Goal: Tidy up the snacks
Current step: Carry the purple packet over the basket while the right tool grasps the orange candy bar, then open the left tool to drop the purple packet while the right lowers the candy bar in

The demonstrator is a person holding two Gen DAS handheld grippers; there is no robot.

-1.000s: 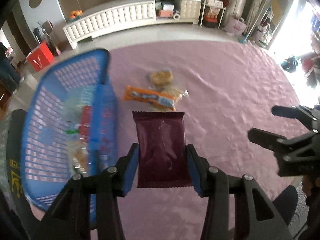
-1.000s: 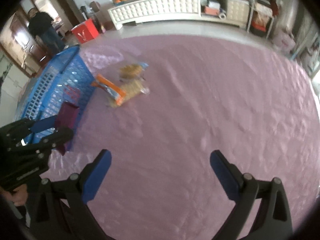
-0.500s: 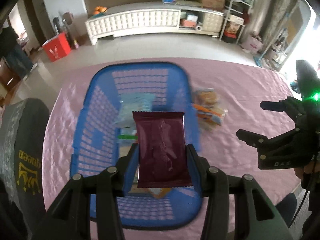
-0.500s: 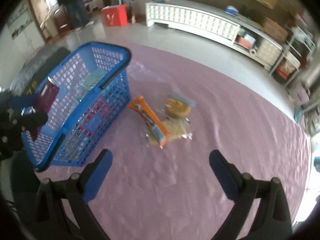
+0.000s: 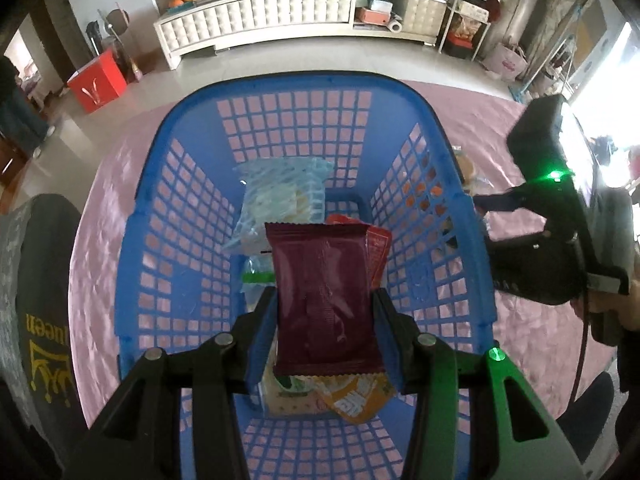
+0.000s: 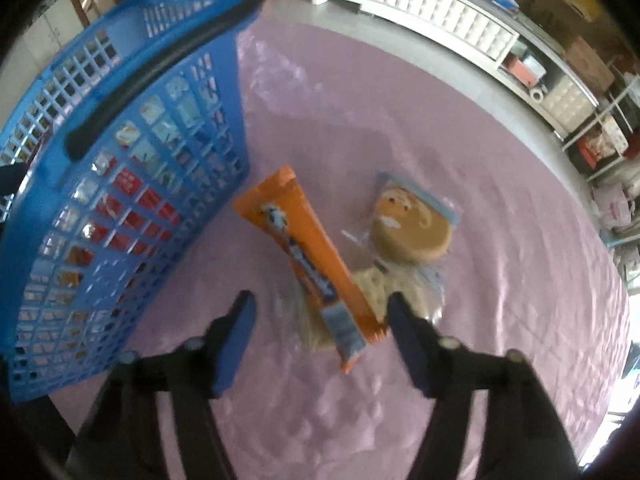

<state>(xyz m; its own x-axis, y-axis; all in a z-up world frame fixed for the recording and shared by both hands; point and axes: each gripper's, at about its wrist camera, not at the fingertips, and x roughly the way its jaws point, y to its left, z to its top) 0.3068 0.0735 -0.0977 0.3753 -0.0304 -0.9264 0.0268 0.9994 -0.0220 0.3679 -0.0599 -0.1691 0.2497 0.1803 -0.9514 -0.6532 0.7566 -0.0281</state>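
One glossy maroon packet (image 5: 326, 300), latticed basket (image 5: 192, 216)

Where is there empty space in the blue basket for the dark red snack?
The basket is crowded down its middle, where packets lie from the pale blue one to the orange one. Bare floor shows along the left wall and at the near end, under the left gripper holding the maroon packet.

Snack packets (image 6: 312, 264) lie beside the basket (image 6: 120, 152).
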